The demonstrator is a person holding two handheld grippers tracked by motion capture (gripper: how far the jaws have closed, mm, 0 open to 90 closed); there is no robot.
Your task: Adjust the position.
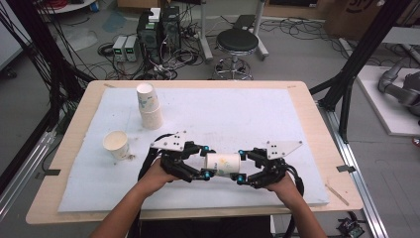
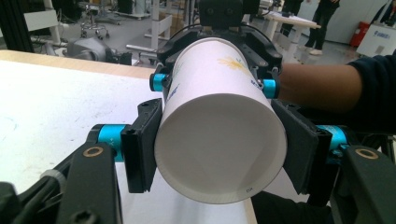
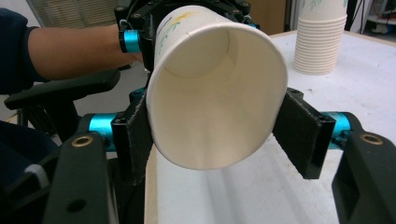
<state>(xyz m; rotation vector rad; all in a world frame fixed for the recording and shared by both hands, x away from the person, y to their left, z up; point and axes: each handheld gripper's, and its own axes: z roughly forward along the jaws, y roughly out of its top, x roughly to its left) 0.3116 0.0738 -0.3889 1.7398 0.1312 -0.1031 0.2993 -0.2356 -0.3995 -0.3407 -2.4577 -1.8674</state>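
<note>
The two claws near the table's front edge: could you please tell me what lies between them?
A paper cup lies sideways between the left claw and the right claw, each gripping one end, as the high view shows.

From my high view the cup [image 1: 224,164] hides its ends inside both grippers' jaws; the stack [image 3: 321,39] (top cropped) defies my counting.

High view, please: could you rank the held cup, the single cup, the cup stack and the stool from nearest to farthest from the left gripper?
From the left gripper:
1. Held cup, between both grippers.
2. Single cup, left.
3. Cup stack, far left.
4. Stool, beyond the table.
</note>
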